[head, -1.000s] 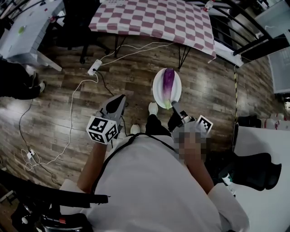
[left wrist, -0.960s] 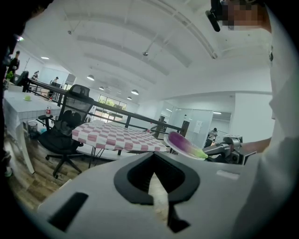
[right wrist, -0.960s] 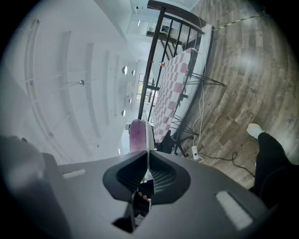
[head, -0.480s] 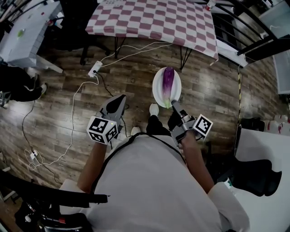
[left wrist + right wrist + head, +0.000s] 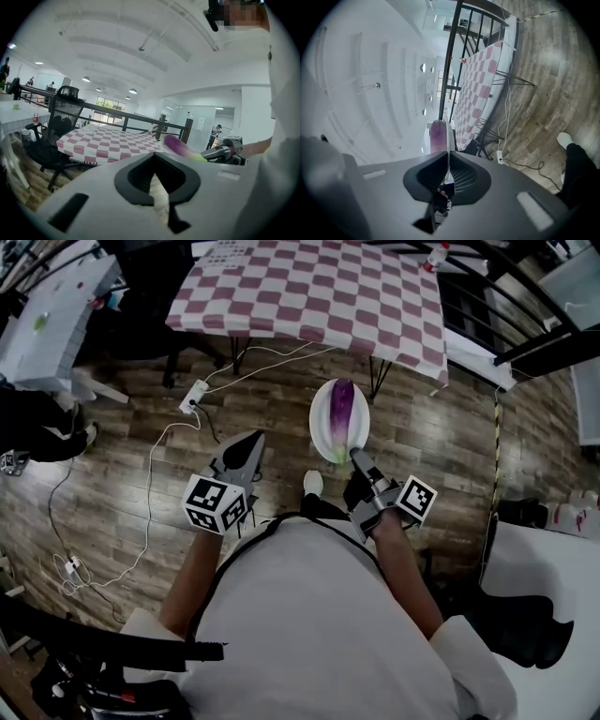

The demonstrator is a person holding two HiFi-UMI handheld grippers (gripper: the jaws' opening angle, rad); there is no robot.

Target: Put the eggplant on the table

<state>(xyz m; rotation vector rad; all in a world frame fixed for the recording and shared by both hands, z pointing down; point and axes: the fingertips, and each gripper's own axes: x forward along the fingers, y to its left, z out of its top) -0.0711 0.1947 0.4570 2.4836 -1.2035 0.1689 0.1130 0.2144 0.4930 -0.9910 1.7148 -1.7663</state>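
Left jaws: my left gripper (image 5: 251,439) has its jaws closed with nothing between them. It rides beside the load, takes no share of the weight, and points the same way as the right.
Right jaws: my right gripper (image 5: 354,455) is clamped on the near rim of the white plate (image 5: 322,423). In the right gripper view the rim shows as a thin edge running straight out between the jaws.
Plate: it is carried roughly level over the wooden floor (image 5: 141,446), out ahead of my right jaws, and held by that one rim only.
Eggplant: the eggplant (image 5: 341,409) lies loose on the plate, not gripped itself. Its long axis runs in line with the right jaws, green stem end nearest them and purple end pointing away.
Key relation: the checkered worktop (image 5: 319,287) lies straight ahead, beyond the plate's far rim and along the eggplant's own axis. In the head view the plate is just short of the worktop's near edge and not yet over it.
Nearer hand: the right, since it alone carries the load. I judge the coming move is a straight carry forward.
Risk: with only one rim held, any tilt could roll the eggplant off sideways.
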